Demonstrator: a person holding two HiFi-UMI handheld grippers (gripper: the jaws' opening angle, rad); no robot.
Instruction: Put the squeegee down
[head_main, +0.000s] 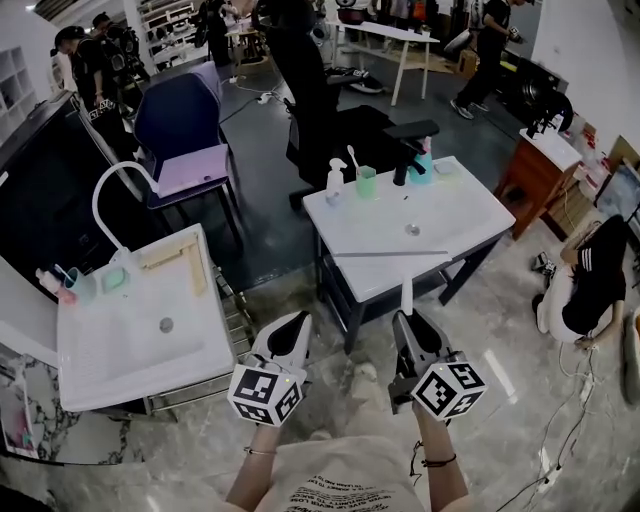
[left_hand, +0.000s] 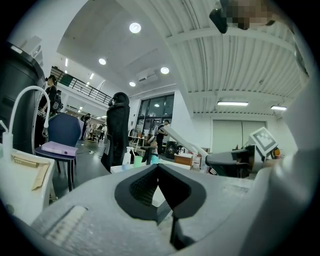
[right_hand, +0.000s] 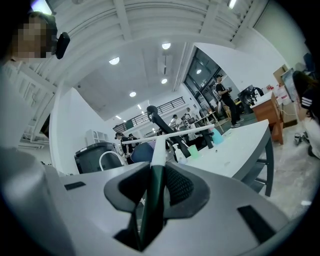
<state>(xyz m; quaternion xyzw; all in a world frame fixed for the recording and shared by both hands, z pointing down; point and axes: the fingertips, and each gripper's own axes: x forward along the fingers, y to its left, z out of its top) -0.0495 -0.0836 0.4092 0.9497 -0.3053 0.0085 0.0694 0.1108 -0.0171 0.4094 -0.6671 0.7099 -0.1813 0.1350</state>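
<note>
Head view gives me the right gripper (head_main: 407, 322) with its jaws clenched on the handle of the slim T-shaped squeegee with a white stem and long grey blade (head_main: 390, 253). The blade lies crosswise over the near part of the white basin-topped bench (head_main: 470, 215). I judge it is gripped by the handle end so the blade can be laid flat on that bare front strip. Right gripper view agrees: the dark handle sits pinched between the ribbed pads (right_hand: 181, 187), and the stem runs straight out along the jaws. Whether the blade already touches the bench I cannot tell. The left gripper (head_main: 297, 322) hangs beside the right one, short of the bench, jaws pressed together on nothing, likely kept clear because one hand is enough. The green plastic cup (head_main: 366, 183) and white spray bottle (head_main: 335, 182) stand along the far edge, well apart from the likely landing spot
</note>
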